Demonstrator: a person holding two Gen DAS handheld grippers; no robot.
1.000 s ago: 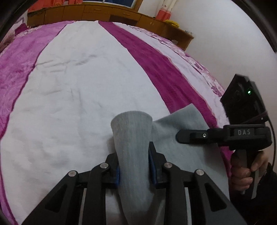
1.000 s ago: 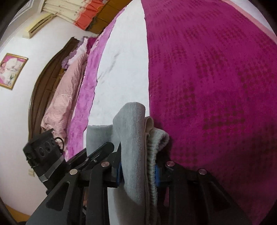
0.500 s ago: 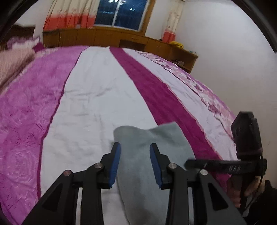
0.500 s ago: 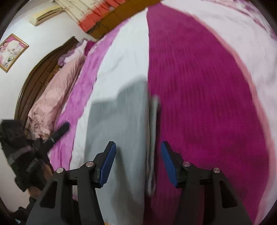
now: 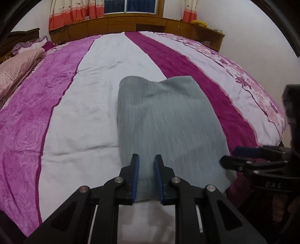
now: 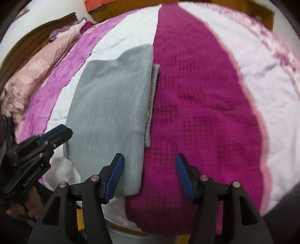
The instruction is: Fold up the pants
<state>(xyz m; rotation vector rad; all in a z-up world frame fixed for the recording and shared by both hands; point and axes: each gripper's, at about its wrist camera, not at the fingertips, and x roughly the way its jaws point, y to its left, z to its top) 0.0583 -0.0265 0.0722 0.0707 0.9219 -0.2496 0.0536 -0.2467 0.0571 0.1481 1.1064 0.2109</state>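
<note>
Striped bedspread (image 5: 105, 62), pink quilt (image 5: 16, 65), wooden cabinets (image 5: 121, 26).

Striped magenta-and-white bed (image 5: 105, 90), wooden cabinets (image 5: 121, 24), curtained dark window (image 5: 129, 6), white walls (image 5: 243, 28)

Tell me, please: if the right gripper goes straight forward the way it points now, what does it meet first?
Most likely the bed cover's dark magenta stripe, beside the folded grey pants. The right gripper points down at it; its jaws are opening, with nothing gripped. Depth is hard to judge here.
</note>
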